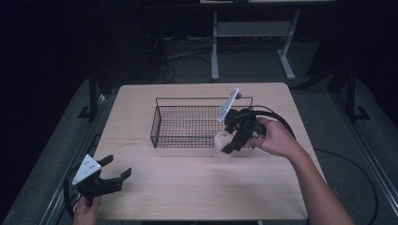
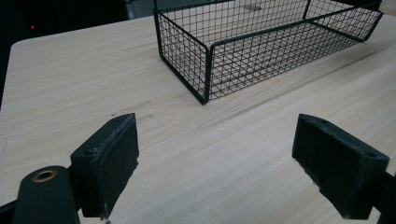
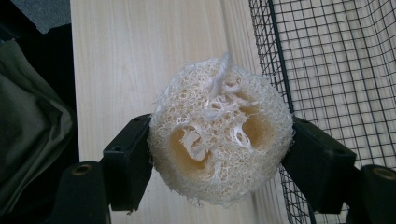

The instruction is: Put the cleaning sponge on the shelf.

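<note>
Right gripper (image 3: 219,154) pinching the loofah (image 3: 220,140); basket (image 1: 162,119) rim at 3 o'clock could snag it. Left gripper (image 2: 215,163) gaping, idle.

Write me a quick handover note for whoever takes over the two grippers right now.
Right gripper: jaws shut on the loofah sponge, held just outside the wire basket's near right corner, above the table.
Left gripper: jaws open with nothing between them, at the table's near left corner, pointing toward the basket.
Done: the sponge is gripped and off the tabletop.
Left: probably carry the sponge over the rim and let it go inside the basket, which looks to have nothing in it yet.
</note>
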`<state>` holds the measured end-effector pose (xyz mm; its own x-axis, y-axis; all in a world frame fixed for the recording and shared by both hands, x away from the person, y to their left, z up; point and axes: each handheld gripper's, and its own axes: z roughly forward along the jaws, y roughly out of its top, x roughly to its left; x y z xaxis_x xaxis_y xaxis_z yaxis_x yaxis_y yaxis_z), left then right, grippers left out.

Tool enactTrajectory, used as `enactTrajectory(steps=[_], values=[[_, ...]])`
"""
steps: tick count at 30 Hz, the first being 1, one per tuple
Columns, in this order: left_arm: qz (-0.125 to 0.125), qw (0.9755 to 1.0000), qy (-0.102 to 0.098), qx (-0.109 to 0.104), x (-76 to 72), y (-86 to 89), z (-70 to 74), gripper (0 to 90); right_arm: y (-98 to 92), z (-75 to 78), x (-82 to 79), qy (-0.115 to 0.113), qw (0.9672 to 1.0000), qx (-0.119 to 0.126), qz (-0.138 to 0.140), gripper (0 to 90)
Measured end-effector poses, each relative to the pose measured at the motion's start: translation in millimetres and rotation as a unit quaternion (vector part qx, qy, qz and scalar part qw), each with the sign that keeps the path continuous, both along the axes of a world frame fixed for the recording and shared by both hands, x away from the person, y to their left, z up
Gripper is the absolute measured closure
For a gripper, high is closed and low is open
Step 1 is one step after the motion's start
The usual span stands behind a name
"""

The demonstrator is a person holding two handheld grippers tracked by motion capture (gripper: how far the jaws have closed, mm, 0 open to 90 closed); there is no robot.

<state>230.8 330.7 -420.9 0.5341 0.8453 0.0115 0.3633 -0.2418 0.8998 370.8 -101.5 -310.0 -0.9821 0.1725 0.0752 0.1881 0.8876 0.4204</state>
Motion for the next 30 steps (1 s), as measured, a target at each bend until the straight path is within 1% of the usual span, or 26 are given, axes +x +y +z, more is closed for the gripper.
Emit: enactTrajectory(steps=[3,6,8,12,13,14,19,21,23,27,29,30], values=[[0.001,1.0,-0.001,0.0,-0.2,1.1,0.4,13.8,1.8,2.1,3.7,-0.001,1.0,-0.004,0.0,27.8],[0.001,1.0,-0.001,0.0,-0.2,1.7,0.5,13.8,3.2,4.4,7.0,0.002,1.0,-0.002,-0.003,27.8],[0.002,1.0,0.0,0.0,-0.3,1.9,0.4,13.8,4.3,5.5,9.5,-0.001,1.0,-0.007,-0.001,27.8],[0.003,1.0,0.0,-0.004,-0.3,3.0,0.2,13.8,7.1,8.6,15.0,-0.002,1.0,-0.008,0.0,27.8],[0.004,1.0,0.0,-0.004,-0.3,3.6,0.3,13.8,7.5,9.4,16.6,-0.001,1.0,-0.006,0.001,27.8],[0.004,1.0,-0.001,-0.003,-0.3,4.0,0.4,13.8,8.1,10.1,18.0,0.002,1.0,-0.006,-0.001,27.8],[0.004,1.0,-0.002,-0.004,-0.2,4.5,0.2,13.8,11.0,13.3,26.4,0.001,0.9999,-0.013,-0.004,27.8],[0.003,1.0,-0.001,-0.003,-0.1,4.2,0.1,13.8,11.5,14.7,30.2,0.005,1.0,-0.005,-0.005,27.8],[0.003,1.0,0.0,-0.003,0.0,4.1,0.1,13.8,12.8,16.2,32.7,0.003,0.9999,-0.011,-0.008,27.8],[0.004,1.0,0.0,-0.005,-0.1,4.5,0.0,13.8,14.7,19.8,38.2,0.001,0.9999,-0.013,-0.009,27.8],[0.004,1.0,-0.001,-0.005,-0.1,4.8,0.3,13.8,14.6,20.8,41.8,0.005,0.9999,-0.011,-0.012,27.8],[0.004,1.0,-0.001,-0.006,-0.2,4.8,0.4,13.8,14.6,20.7,43.4,0.003,0.9998,-0.014,-0.014,27.8]])
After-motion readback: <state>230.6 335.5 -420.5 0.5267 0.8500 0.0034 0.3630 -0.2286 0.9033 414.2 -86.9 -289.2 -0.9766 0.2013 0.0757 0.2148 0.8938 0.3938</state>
